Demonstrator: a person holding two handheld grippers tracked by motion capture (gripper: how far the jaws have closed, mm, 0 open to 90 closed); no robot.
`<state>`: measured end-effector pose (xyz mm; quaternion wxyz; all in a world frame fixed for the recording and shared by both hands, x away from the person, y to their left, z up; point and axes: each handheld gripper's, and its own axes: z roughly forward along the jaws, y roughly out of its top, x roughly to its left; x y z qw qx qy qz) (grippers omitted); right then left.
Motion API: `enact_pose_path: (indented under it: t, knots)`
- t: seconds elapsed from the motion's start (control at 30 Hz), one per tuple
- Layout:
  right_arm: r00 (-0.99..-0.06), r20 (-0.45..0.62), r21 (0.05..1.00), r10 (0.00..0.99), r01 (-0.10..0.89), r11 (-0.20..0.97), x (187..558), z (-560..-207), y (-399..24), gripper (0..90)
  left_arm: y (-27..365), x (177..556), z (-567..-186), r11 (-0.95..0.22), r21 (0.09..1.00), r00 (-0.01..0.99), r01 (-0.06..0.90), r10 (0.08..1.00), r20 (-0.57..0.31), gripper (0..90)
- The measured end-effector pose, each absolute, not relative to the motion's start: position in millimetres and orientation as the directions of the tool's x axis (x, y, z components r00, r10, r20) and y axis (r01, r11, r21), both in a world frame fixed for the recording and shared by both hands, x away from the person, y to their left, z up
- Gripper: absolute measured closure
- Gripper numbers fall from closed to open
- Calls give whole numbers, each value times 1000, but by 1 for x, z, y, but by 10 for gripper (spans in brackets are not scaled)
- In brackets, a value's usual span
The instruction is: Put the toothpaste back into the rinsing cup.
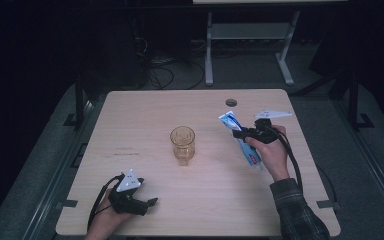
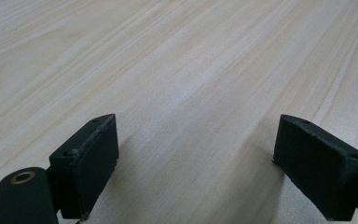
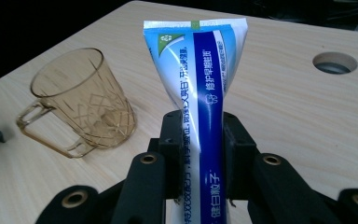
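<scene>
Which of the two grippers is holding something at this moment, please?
The right gripper: its jaws are clamped on a blue-and-white toothpaste tube, lifted off the table near the amber glass mug. The left gripper is open, with bare table between its jaws.

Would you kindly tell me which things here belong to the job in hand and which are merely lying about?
In the job:
- toothpaste tube, clamped in the right tool
- amber glass mug, nearest it

Lying about:
- left tool, open, idle
- table's cable hole
</scene>
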<state>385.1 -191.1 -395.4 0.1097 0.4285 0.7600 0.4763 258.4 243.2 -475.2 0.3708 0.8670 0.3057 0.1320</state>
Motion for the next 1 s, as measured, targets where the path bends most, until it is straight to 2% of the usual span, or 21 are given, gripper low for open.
enact_pose_path:
  t: [1.0]
  knots:
    - [-676, 232, 851, 700, 489, 191, 390, -372, -163, 731, 243, 258, -475, -541, 723, 781, 429, 624, 4, 133]
